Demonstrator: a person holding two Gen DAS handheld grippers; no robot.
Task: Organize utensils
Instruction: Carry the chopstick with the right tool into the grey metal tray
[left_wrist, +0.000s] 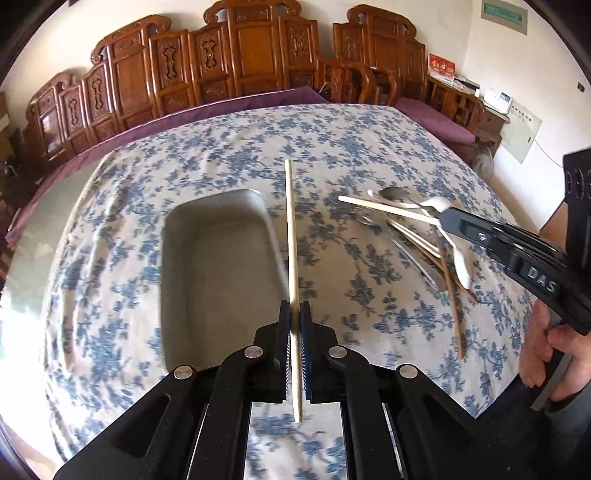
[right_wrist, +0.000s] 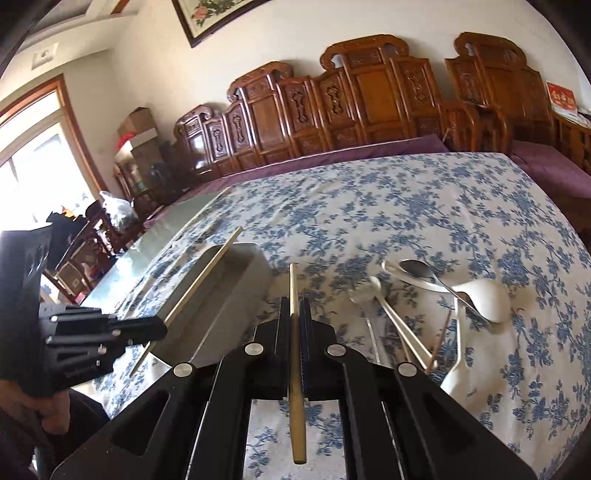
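My left gripper (left_wrist: 294, 310) is shut on a pale wooden chopstick (left_wrist: 290, 229) and holds it over the right rim of the grey tray (left_wrist: 218, 273). It also shows at the left of the right wrist view (right_wrist: 162, 326), with its chopstick (right_wrist: 203, 277) over the tray (right_wrist: 236, 280). My right gripper (right_wrist: 294, 306) is shut on another pale chopstick (right_wrist: 294, 295); it also shows in the left wrist view (left_wrist: 443, 216) above the utensil pile (left_wrist: 417, 236). The pile holds white spoons (right_wrist: 484, 299), metal spoons (right_wrist: 417, 269), forks and dark chopsticks (left_wrist: 452, 302).
The table wears a white cloth with blue flowers (left_wrist: 332, 140). Carved wooden chairs (left_wrist: 251, 51) with purple cushions stand along the far side. A bare glass strip of table (right_wrist: 147, 251) lies left of the cloth.
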